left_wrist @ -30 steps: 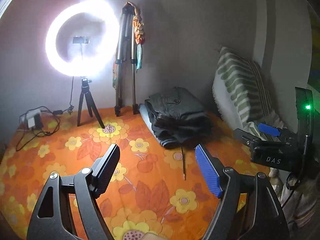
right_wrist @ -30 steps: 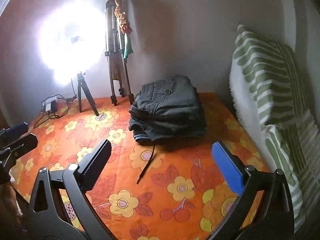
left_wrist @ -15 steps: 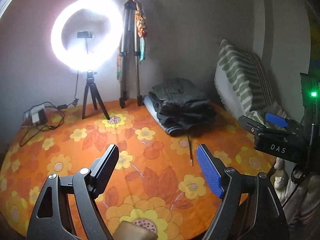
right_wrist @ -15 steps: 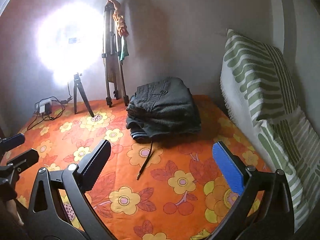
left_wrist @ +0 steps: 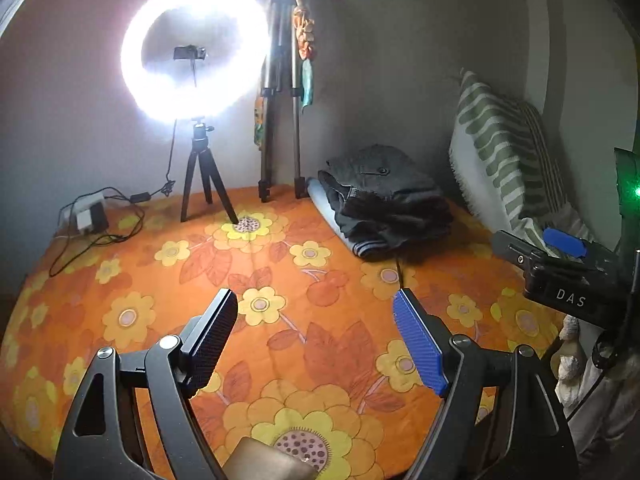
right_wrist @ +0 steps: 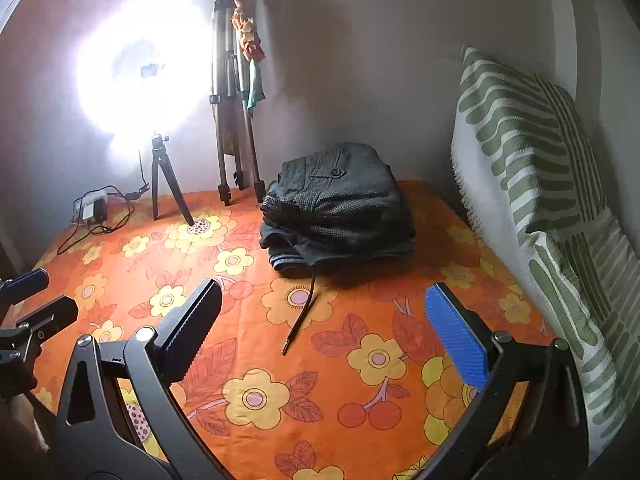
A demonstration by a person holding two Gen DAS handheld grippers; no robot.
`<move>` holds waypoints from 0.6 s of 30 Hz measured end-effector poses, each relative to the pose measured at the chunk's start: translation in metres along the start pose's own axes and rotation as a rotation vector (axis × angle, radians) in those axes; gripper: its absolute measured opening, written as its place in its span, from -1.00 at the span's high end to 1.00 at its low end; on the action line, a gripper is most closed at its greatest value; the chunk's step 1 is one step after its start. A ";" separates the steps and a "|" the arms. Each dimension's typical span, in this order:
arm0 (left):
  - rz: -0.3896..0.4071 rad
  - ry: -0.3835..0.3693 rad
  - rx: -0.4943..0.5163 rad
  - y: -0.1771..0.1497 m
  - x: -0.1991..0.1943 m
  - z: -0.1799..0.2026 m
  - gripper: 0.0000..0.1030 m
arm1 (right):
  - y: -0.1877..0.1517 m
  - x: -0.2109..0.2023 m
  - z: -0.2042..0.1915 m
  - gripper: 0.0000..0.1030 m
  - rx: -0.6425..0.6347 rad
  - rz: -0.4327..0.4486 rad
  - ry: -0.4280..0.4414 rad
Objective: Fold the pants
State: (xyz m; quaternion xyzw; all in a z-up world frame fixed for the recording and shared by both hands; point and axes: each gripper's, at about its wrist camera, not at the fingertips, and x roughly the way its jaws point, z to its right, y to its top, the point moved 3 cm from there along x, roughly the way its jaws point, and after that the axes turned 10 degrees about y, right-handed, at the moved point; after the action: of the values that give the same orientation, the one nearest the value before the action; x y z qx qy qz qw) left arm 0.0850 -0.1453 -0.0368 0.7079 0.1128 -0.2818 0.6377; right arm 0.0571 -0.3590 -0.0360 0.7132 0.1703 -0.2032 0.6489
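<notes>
A stack of folded dark grey pants (left_wrist: 384,204) (right_wrist: 340,208) lies at the back of the bed near the wall, with a dark drawstring (right_wrist: 300,316) trailing forward from it. My left gripper (left_wrist: 316,304) hovers open over the orange flowered sheet (left_wrist: 280,340), well short of the stack, nothing between its black and blue pads. My right gripper (right_wrist: 324,296) is also open and empty, in front of the stack with the drawstring's end between and beyond its fingers. The right gripper's body shows at the left wrist view's right edge (left_wrist: 560,272).
A lit ring light on a small tripod (left_wrist: 196,48) and a folded tripod (left_wrist: 280,92) stand by the back wall. A charger with cables (left_wrist: 88,216) lies at back left. A green-striped pillow (right_wrist: 532,168) leans along the right wall.
Both grippers have drawn back and sunk a little, so the folded stack sits farther away and more of the sheet shows in front. Both stayed open.
</notes>
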 end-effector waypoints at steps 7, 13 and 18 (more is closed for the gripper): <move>0.002 0.006 0.006 -0.001 -0.003 -0.001 -0.56 | 0.000 -0.002 0.002 -1.00 0.007 0.006 -0.010; -0.004 0.008 0.011 -0.002 -0.003 -0.001 -0.56 | -0.001 -0.002 0.003 -1.00 0.007 0.007 -0.009; 0.002 0.009 0.017 -0.002 -0.004 -0.001 -0.56 | -0.002 -0.002 0.002 -1.00 0.010 0.005 -0.010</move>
State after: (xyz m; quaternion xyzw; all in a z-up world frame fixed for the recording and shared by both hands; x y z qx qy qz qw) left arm 0.0809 -0.1436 -0.0364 0.7145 0.1126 -0.2791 0.6315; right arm 0.0543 -0.3607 -0.0363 0.7158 0.1643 -0.2060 0.6466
